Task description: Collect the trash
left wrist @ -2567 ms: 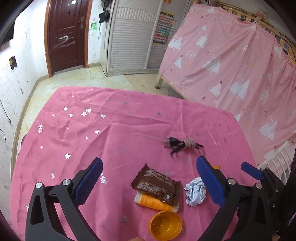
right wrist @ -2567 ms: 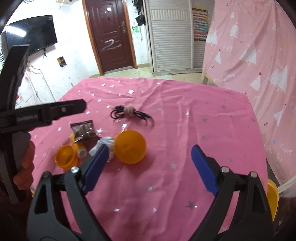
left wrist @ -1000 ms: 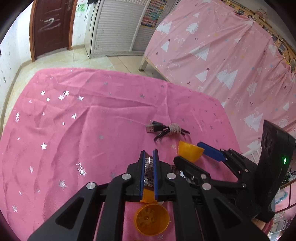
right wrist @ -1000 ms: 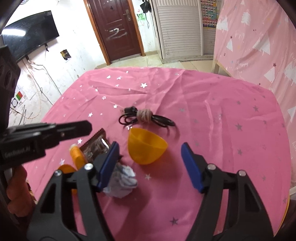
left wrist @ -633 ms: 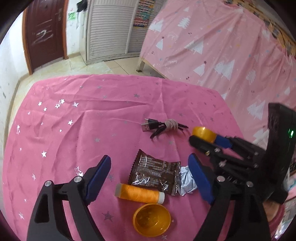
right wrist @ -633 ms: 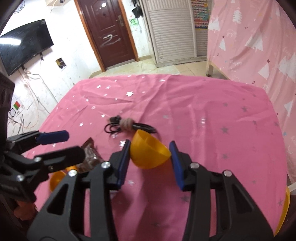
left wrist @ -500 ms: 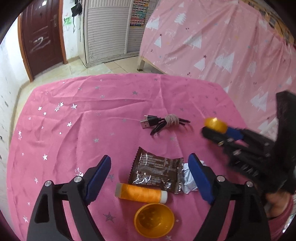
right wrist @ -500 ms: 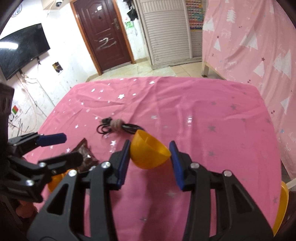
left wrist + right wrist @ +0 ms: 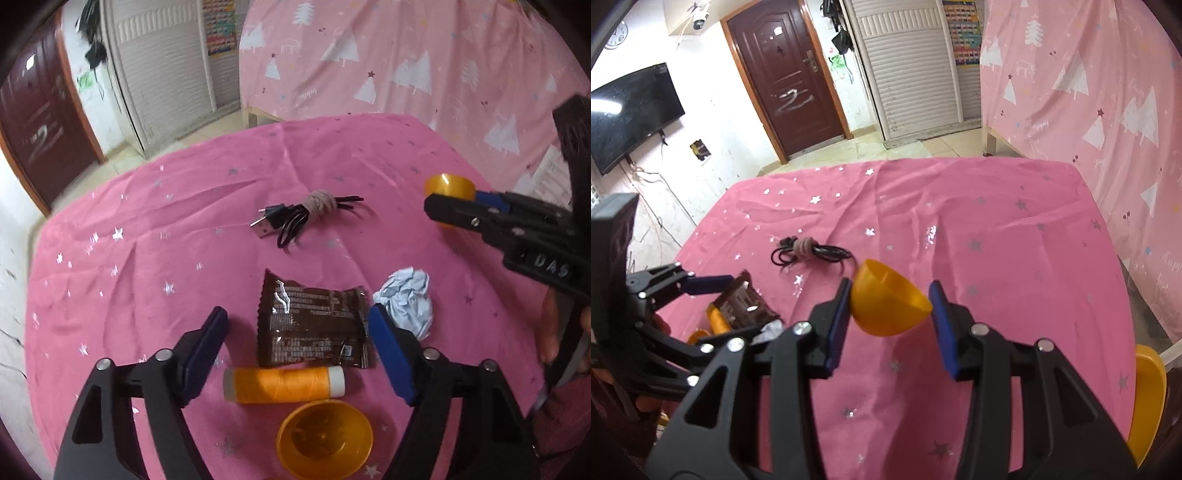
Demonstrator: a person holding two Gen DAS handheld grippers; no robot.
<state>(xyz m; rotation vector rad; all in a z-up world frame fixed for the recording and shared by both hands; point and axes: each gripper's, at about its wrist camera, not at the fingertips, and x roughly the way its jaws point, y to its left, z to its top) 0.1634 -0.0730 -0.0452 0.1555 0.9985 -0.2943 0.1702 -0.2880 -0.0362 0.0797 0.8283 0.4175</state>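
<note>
Ahead of our left jaws we see a coiled black cable bound with a beige band, lying on the pink star-print cloth. Just below those jaws lies an orange thread spool. Far beyond our right jaws stand a brown door, a wall-hung television and a white shutter cabinet.

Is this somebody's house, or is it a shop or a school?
Most likely a room in somebody's home. There is a dark wooden door, a TV on the wall, and a table under a pink starry cloth, with a pink tree-patterned curtain beside it.
</note>
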